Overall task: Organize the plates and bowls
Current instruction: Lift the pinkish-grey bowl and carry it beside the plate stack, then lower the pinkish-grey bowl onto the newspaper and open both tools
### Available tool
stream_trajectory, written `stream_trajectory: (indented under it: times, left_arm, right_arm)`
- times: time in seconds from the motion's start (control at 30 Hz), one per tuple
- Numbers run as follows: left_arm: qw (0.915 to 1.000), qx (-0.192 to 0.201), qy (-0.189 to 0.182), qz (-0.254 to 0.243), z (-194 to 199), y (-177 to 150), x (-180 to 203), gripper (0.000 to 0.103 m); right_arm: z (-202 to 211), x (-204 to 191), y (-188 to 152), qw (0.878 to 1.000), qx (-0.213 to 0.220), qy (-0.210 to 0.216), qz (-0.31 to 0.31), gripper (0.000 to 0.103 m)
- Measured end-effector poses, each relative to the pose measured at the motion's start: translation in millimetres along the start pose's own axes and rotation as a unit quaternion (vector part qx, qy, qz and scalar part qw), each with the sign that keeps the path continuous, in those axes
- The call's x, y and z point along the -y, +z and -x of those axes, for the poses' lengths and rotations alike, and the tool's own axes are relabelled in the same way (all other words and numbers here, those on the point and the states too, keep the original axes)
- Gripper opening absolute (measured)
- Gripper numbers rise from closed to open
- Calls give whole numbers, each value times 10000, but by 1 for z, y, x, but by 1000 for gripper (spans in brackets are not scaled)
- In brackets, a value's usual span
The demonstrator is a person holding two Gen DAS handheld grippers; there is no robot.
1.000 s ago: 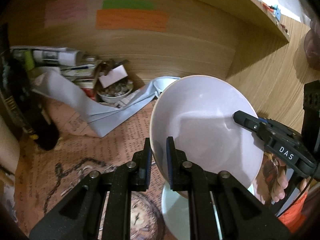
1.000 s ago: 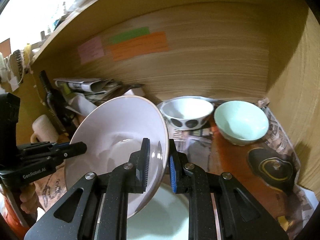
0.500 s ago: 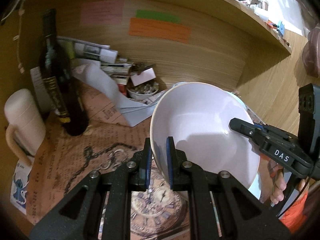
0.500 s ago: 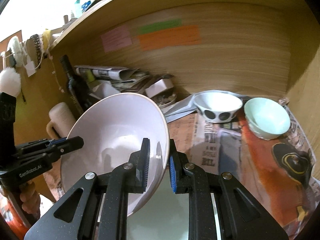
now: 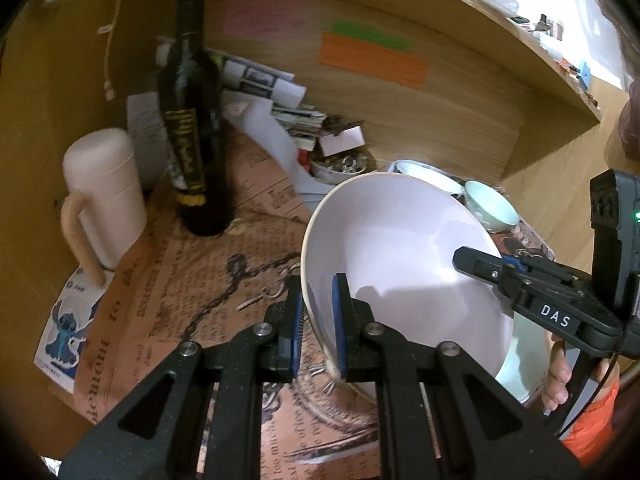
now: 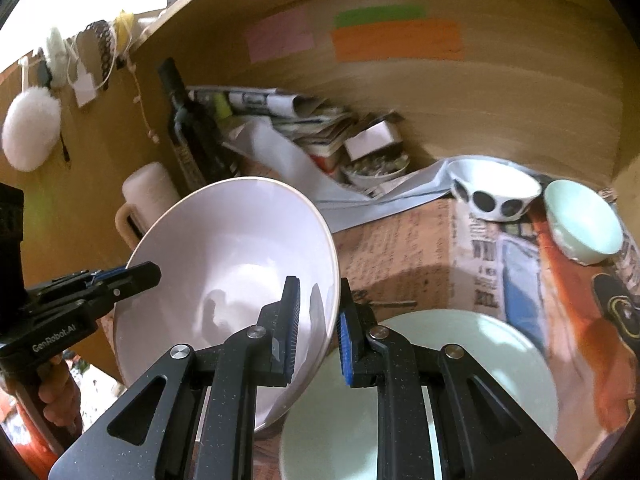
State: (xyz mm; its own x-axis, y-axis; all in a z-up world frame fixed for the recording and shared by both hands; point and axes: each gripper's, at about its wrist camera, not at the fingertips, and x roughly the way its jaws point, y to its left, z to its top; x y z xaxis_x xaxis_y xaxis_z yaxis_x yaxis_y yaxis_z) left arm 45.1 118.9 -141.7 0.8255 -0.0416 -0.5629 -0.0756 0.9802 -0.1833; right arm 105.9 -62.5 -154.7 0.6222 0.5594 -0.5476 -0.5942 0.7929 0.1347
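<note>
both tongs, left tongs (image 5: 316, 322) and right tongs (image 6: 318, 330), clenched the pink bowl (image 5: 404, 264) rim mid-carry; next it needed setting down near the plate (image 6: 480, 364).

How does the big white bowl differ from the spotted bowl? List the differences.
The big white bowl is plain, tilted and clamped at opposite rims by the left gripper and right gripper. The spotted bowl is smaller, black-dotted, upright on the newspaper and unheld. Both are white inside and empty.
</note>
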Motion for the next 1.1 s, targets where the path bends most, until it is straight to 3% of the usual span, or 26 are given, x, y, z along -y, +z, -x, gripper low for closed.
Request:
stream_trajectory:
  times: [0.67,1.1]
  left_arm:
    - [9975,-503,118,476,-19,-34,-44,13]
    - [9979,-499,213,342,-30,-33,-42,13]
  right_arm:
    - [-50,-26,-24,9963,-850,98,43,16]
    - [-58,-30,-24,9953,-955,-140,93,19]
